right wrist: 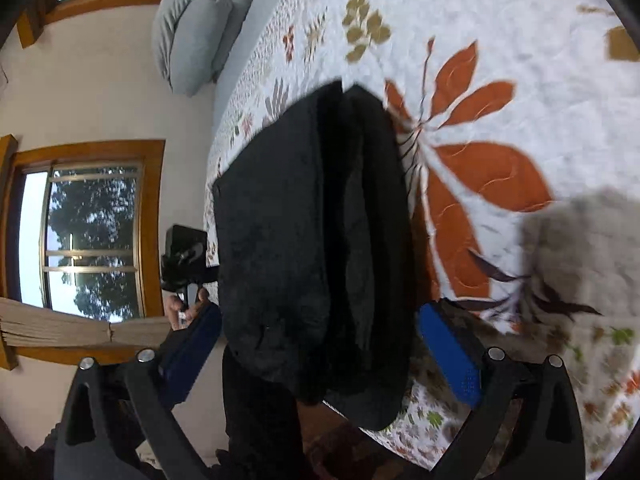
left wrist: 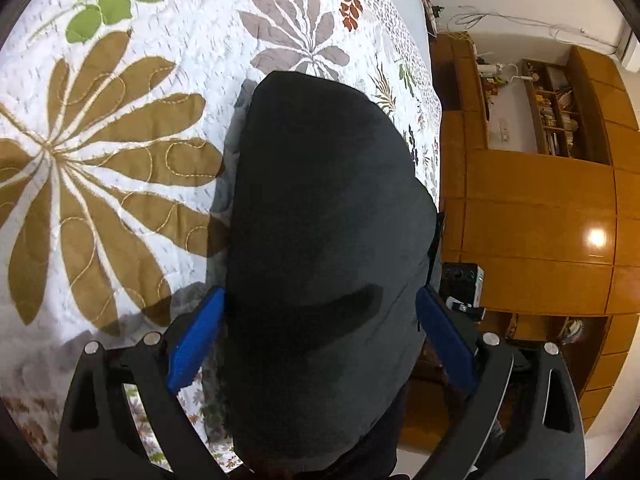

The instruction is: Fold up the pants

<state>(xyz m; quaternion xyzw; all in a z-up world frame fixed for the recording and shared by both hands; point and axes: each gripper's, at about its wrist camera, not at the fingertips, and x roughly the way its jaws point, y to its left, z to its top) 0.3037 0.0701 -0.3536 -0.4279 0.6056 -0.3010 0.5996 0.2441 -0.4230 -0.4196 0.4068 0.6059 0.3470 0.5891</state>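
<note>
We are looking forward along each gripper's fingers, close above the black pants (left wrist: pixel 328 240) (right wrist: pixel 312 240); both views are sharing them and the floral quilt (left wrist: pixel 120 120) (right wrist: pixel 520 80).

You are working over a bed whose white quilted bedspread (left wrist: pixel 132 92) is showing large tan, green, grey and orange leaf prints. The black pants (left wrist: pixel 320 220) are lying bunched on it near its edge, partly draping over the side. Grey pillows (right wrist: pixel 192 32) are sitting at the far end, and a grey cloth (right wrist: pixel 588 248) is resting nearby.
</note>
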